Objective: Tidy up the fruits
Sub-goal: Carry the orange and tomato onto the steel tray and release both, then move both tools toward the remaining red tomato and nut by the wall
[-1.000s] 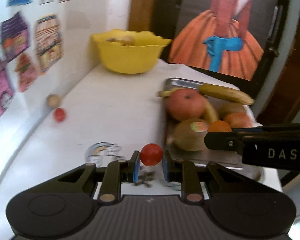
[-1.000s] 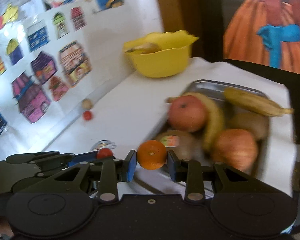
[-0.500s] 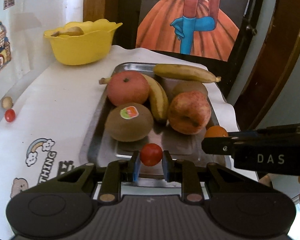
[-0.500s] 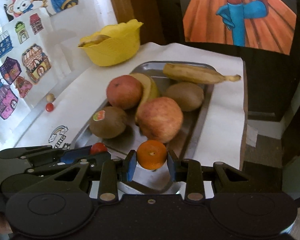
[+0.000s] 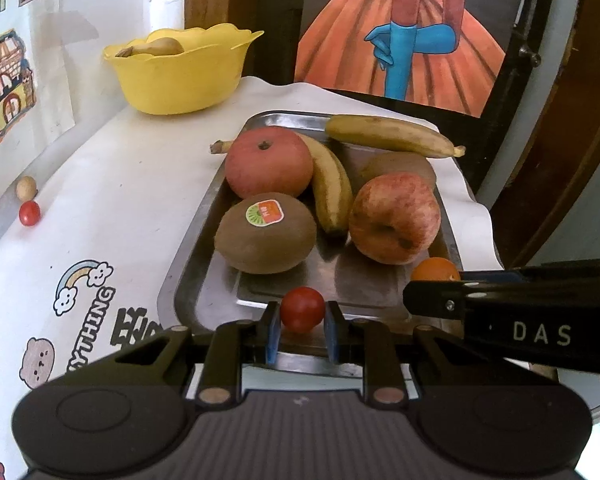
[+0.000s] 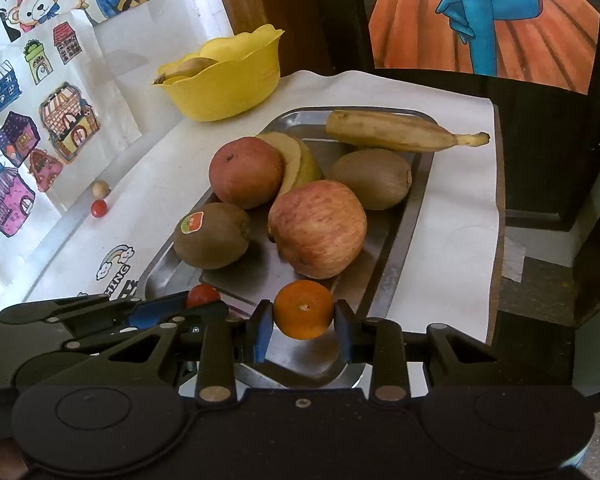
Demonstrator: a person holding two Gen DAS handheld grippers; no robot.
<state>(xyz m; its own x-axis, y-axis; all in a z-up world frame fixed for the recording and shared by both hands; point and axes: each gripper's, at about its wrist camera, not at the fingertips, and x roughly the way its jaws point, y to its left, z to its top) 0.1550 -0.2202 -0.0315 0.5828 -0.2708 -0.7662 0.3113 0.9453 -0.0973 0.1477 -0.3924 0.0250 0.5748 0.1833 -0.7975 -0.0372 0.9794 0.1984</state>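
My left gripper (image 5: 301,322) is shut on a small red tomato (image 5: 302,309) over the near edge of the steel tray (image 5: 204,216). My right gripper (image 6: 303,320) is shut on a small orange (image 6: 303,309) over the tray's near right part; it also shows in the left wrist view (image 5: 436,270). The tray holds two apples (image 5: 268,167) (image 5: 394,223), two kiwis (image 5: 265,232) (image 6: 370,178) and two bananas (image 5: 392,135) (image 5: 332,192).
A yellow bowl (image 5: 180,76) with a pear-like fruit stands at the back left by the wall. A second red tomato (image 5: 29,213) and a small tan ball (image 5: 26,187) lie at the table's left edge. The table's right edge (image 6: 498,200) drops off beside the tray.
Both grippers swung right from the table's left side to the tray's near edge and moved slightly closer, each still holding its fruit.
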